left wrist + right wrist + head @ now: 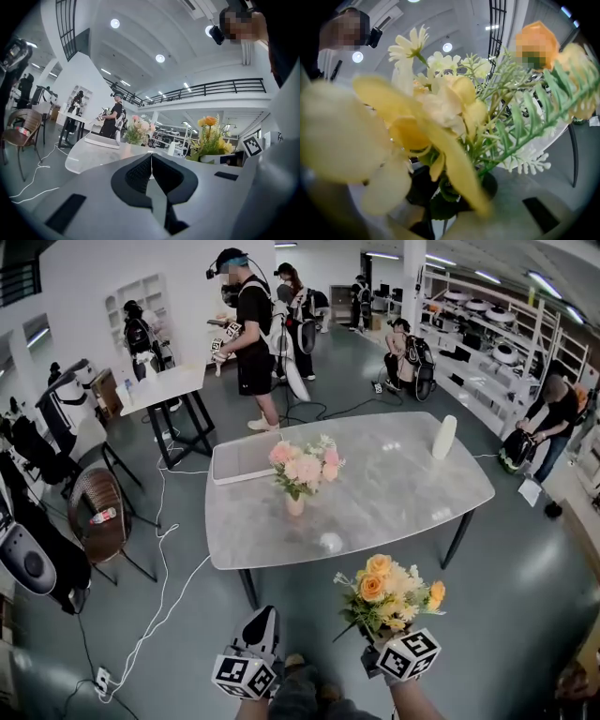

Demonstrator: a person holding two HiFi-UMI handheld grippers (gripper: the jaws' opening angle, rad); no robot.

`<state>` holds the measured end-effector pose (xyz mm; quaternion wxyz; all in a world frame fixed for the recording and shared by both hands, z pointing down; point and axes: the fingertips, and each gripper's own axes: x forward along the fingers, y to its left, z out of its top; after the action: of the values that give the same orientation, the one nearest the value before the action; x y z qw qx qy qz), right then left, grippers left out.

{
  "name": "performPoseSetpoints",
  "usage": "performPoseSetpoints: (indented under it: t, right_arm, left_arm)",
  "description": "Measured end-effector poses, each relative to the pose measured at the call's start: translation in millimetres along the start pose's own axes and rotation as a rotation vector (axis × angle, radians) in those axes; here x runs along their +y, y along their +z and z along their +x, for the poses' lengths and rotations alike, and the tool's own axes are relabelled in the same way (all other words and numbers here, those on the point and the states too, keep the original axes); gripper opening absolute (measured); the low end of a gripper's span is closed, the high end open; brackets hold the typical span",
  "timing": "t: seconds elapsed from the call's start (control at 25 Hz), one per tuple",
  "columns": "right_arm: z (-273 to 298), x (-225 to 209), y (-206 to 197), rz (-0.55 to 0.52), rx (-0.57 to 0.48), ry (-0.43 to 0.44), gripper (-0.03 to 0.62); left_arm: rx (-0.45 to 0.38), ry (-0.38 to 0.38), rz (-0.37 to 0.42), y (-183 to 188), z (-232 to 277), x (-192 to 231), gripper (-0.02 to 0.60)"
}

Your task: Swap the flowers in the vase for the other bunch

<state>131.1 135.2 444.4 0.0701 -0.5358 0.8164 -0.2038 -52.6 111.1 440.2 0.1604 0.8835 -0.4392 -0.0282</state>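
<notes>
the left tongs (151,164) are pressed shut on nothing. the right tongs (440,201) clamp the stems of the yellow bunch (389,594), held off the near edge of the tabletop (403,493). the pink flowers (306,465) stand in the vase (294,505) mid-tabletop.

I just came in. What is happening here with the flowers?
A person stands in front of the grey table with a gripper in each hand. The right gripper has its jaws closed on the stems of the yellow and orange bunch, short of the table. The left gripper is shut and empty. The pink flowers are in the vase on the table, so the swap has not begun.
</notes>
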Motion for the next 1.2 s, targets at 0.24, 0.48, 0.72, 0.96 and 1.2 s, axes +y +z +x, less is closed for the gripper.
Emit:
performPoseSetpoints:
  t: [0.24, 0.48, 0.72, 0.96, 1.2]
  right_arm:
    - [15.9, -15.4, -0.8, 0.003, 0.009, -0.015, 0.081]
    - [43.8, -27.7, 19.3, -0.03, 0.0, -0.011, 0.081]
    - [82.2, -29.4, 38.7, -0.07, -0.052, -0.008, 0.081]
    - [114.6, -33.8, 60.9, -0.203, -0.106, -0.058, 0.081]
    - [150.4, -34.0, 68.0, -0.369, -0.131, -0.143, 0.081]
  left_arm:
    - [0.028, -0.011, -0.018, -8.6, 28.0, 10.7, 0.015]
    - [0.027, -0.085, -0.018, -1.3, 74.1, 10.7, 0.015]
    - [0.035, -0.106, -0.007, 3.4, 109.0, 38.0, 0.016]
    - [0.064, -0.142, -0.009, 0.6, 146.6, 58.8, 0.017]
    - [0.058, -0.146, 0.017, 1.5, 185.6, 76.7, 0.018]
